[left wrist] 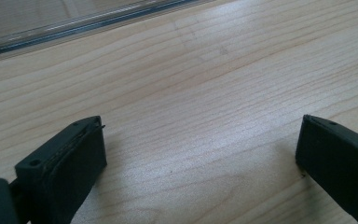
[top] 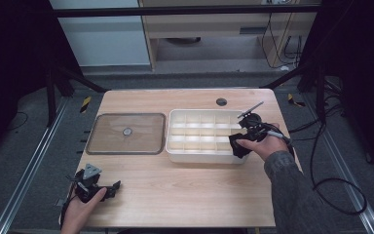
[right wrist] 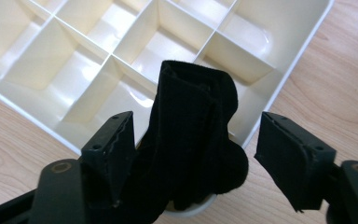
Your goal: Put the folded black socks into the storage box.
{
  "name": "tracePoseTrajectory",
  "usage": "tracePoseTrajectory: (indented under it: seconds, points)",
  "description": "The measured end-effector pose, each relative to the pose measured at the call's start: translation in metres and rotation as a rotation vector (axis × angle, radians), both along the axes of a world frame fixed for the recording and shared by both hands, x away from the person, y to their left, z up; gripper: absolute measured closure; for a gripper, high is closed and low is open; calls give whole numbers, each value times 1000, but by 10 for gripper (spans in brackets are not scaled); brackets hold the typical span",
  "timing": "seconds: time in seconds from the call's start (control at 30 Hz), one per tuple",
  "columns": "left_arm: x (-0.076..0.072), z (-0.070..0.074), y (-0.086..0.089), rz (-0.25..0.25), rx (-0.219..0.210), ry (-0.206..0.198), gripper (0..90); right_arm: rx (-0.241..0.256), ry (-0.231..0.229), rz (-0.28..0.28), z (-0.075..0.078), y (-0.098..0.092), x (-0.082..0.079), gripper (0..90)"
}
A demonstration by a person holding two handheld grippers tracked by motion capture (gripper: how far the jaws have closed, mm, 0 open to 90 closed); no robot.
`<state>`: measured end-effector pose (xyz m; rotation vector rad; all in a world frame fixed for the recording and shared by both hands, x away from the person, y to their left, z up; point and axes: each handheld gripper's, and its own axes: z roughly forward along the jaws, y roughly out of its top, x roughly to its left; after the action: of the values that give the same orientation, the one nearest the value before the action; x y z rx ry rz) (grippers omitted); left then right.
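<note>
A black rolled sock [right wrist: 186, 93] lies over the near right corner of a white compartment tray [right wrist: 279, 79]. My right gripper [right wrist: 198, 127] is open, its jaws standing on either side of the sock; the left jaw is close against it and the right jaw is apart. In the high view the sock [top: 237, 145] hangs at the tray's [top: 175, 148] front right corner beside the right gripper [top: 242, 139]. My left gripper [top: 113, 187] rests low over bare wood at the front left, open with nothing between its jaws [left wrist: 200, 140].
A clear flat lid [top: 126, 132] with a round knob lies left of the tray; its edge [left wrist: 51, 28] shows beyond the left gripper. A round cable hole [top: 221, 102] sits near the table's far edge. The tray's compartments are bare.
</note>
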<state>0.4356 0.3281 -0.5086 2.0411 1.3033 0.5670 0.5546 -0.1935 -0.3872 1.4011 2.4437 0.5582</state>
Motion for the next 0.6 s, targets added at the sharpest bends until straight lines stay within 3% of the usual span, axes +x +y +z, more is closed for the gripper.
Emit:
tracePoseTrajectory:
  seconds: [0.4, 0.6]
  points:
    - [0, 0, 0, -1, -2, -1, 8, 34, -73, -36, 17, -12, -8, 92]
    - [0, 0, 0, -1, -1, 0, 8, 45, -82, -45, 23, -17, -10, 77]
